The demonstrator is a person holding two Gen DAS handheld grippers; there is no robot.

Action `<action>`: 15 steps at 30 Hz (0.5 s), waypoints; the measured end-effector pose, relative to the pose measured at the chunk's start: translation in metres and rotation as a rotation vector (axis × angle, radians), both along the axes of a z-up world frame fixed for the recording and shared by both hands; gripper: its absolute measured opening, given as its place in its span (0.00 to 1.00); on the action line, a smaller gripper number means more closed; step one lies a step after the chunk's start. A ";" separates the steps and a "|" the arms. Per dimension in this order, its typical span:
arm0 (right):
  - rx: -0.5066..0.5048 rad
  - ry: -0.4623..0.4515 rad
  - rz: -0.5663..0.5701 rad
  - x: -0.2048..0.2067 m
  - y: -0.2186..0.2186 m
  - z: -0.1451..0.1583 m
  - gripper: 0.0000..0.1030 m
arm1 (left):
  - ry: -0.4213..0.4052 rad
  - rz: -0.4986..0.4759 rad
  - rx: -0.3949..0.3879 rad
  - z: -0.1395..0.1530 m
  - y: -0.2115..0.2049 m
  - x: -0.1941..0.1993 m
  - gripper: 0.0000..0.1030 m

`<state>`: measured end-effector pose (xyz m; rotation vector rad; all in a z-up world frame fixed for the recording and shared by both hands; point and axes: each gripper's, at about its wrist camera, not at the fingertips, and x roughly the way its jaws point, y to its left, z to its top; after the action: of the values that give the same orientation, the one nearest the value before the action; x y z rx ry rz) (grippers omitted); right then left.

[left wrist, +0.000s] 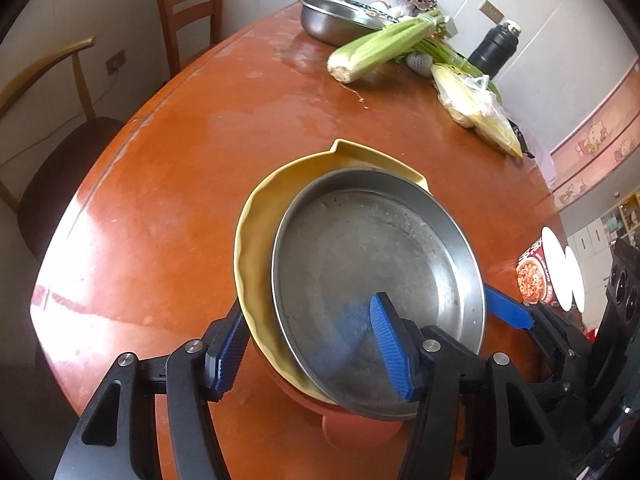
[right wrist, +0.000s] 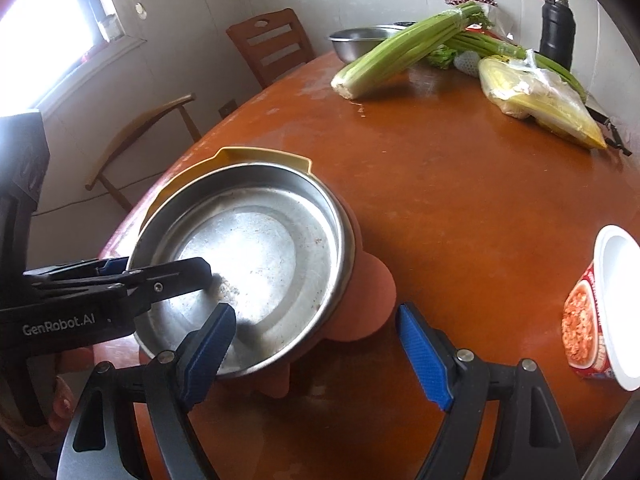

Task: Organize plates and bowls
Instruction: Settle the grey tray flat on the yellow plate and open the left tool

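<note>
While both grippers straddle the steel pan's rim, neither pinches it. "GenRobot.AI" marks the left gripper; the right gripper gapes beside the pan.

Both grippers: black plastic linkage arms, silver pivot screws, ribbed blue finger pads. Left gripper body carries white "GenRobot.AI" lettering. Right gripper same build.

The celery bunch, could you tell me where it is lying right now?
The celery bunch lies at the table's far side in both views, its leafy end over the steel bowl, left of the bagged corn.
</note>
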<state>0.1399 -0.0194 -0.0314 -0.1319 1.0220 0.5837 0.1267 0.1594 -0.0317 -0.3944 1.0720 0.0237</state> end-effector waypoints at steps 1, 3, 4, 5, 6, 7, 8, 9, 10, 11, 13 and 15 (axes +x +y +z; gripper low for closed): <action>-0.005 -0.004 -0.002 0.001 -0.001 0.000 0.79 | -0.001 -0.003 0.004 0.000 -0.002 0.002 0.60; -0.011 -0.012 -0.011 0.003 -0.003 0.000 0.79 | 0.001 -0.008 0.008 0.000 -0.006 0.009 0.61; -0.015 -0.016 -0.014 0.004 -0.004 0.000 0.79 | 0.002 -0.010 0.009 0.000 -0.008 0.012 0.61; -0.017 -0.018 -0.023 0.006 -0.006 0.000 0.79 | 0.001 -0.016 0.011 0.001 -0.011 0.015 0.61; -0.020 -0.019 -0.030 0.008 -0.008 0.001 0.79 | 0.003 -0.022 0.009 0.001 -0.014 0.019 0.61; -0.023 -0.023 -0.037 0.010 -0.009 0.001 0.79 | 0.003 -0.030 0.009 0.001 -0.017 0.022 0.61; -0.032 -0.033 -0.049 0.012 -0.012 0.002 0.79 | 0.002 -0.039 0.011 0.001 -0.019 0.025 0.61; -0.037 -0.038 -0.060 0.014 -0.014 0.002 0.79 | 0.002 -0.048 0.010 0.001 -0.022 0.028 0.61; -0.038 -0.041 -0.071 0.015 -0.016 0.002 0.79 | 0.003 -0.055 0.008 0.001 -0.025 0.031 0.61; -0.041 -0.044 -0.085 0.018 -0.020 0.002 0.79 | 0.002 -0.062 0.008 0.001 -0.029 0.034 0.61; -0.042 -0.046 -0.102 0.021 -0.025 0.003 0.79 | 0.003 -0.070 0.006 0.001 -0.033 0.039 0.61; -0.041 -0.047 -0.117 0.025 -0.030 0.002 0.79 | 0.000 -0.077 0.013 0.002 -0.037 0.044 0.61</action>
<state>0.1654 -0.0492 -0.0289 -0.1203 0.9890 0.4514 0.1711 0.1223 -0.0299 -0.3412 1.0854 -0.0377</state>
